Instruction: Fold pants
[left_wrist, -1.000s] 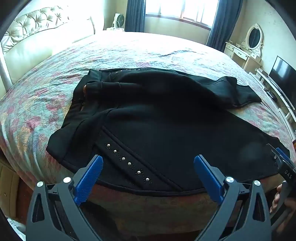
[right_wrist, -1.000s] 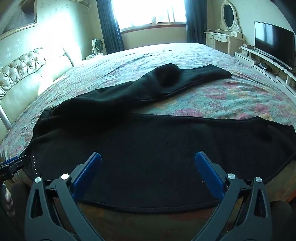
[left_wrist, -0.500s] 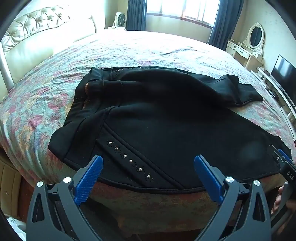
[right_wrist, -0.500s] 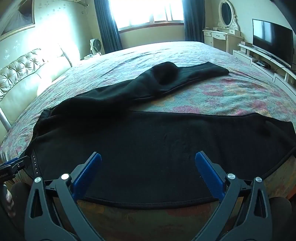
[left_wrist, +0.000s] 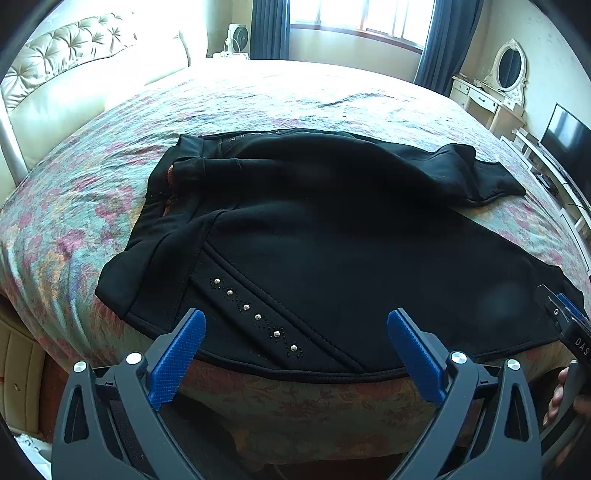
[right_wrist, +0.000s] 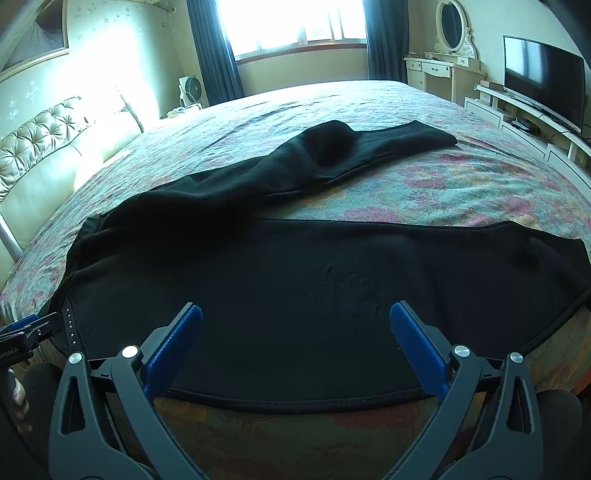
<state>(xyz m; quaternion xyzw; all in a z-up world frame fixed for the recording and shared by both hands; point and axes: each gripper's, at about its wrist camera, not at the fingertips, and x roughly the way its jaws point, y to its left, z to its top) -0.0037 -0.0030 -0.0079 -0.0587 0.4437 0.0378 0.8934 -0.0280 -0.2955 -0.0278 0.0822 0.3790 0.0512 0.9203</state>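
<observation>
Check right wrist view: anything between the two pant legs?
Only bare floral bedspread between the black pants' near and far leg; right wrist view.

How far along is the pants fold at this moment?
Done: the black pants lie spread on the bed, legs apart, the far leg bunched. In hand: nothing; the left gripper and right gripper hover open at the near hem, holding no cloth. Left: every fold, starting with laying one leg over the other.
</observation>
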